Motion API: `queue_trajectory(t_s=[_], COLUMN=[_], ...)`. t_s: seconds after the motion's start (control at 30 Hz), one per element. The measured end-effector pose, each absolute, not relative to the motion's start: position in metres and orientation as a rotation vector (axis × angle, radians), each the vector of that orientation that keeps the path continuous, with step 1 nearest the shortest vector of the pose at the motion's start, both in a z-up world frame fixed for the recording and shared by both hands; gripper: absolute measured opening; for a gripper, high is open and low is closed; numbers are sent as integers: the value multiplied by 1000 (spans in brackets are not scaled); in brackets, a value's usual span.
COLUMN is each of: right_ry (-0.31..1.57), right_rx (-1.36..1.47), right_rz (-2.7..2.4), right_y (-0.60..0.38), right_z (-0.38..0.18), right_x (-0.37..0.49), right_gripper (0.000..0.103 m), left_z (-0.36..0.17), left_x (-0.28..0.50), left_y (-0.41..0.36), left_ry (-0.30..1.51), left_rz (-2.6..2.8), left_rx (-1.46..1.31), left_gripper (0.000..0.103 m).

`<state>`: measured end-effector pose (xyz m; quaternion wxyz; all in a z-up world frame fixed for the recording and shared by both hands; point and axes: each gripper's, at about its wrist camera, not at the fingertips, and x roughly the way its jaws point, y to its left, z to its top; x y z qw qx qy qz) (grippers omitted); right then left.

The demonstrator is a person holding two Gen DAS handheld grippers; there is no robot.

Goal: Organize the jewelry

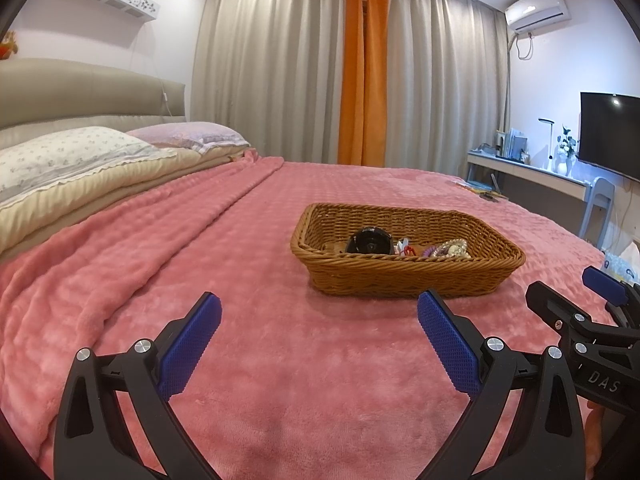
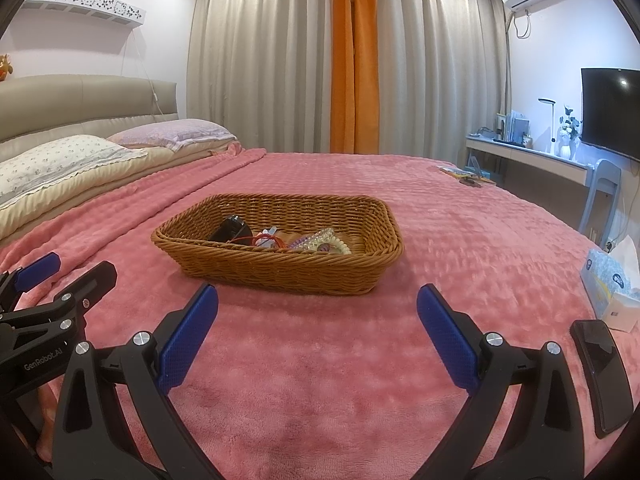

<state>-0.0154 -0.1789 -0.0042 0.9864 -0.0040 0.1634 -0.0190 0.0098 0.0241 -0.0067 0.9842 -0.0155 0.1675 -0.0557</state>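
While both of my grippers hang low over the pink blanket (image 1: 300, 360), the wicker basket (image 1: 404, 276) sits ahead of them on the bed, well clear of every fingertip. Inside it lies the jewelry: a black round case (image 1: 368, 242) toward the basket's left end, a small red and white piece (image 1: 405, 249) beside it, and a heap of pale beaded and coiled bracelets (image 1: 450, 249) with a bit of purple among them to the right of that. From my right wrist view the same pieces lie along the near wall, the black case (image 2: 231, 230) leftmost, the bracelets (image 2: 322, 243) nearest the middle; the far half of the basket (image 2: 280, 276) looks bare, though its floor is partly hidden by the rim. My left gripper (image 1: 319, 342) has its blue pads spread wide apart with nothing between them but blanket, and I cannot tell whether they brush the fabric. My right gripper (image 2: 318, 338) is spread just as wide and holds nothing either. A dark phone (image 2: 602, 376) lies on the blanket just beside my right gripper's outer finger, and a tissue box (image 2: 614, 286) stands past it near the bed's edge.
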Motion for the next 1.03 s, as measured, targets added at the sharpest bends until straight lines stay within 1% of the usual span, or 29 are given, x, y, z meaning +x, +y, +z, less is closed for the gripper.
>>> queue_trajectory(t_s=[0.67,1.03], right_ry=[330,332], right_rx=[-9,-9], right_rz=[-37,-36], right_y=[-179,-178], right_z=[-4,-4], right_x=[-15,-15], right_gripper=[95,95], left_z=[-10,-8], left_x=[7,11], left_y=[27,33], left_ry=[325,352], left_rz=[-126,-129], left_rx=[-34,-63], left_gripper=[95,95])
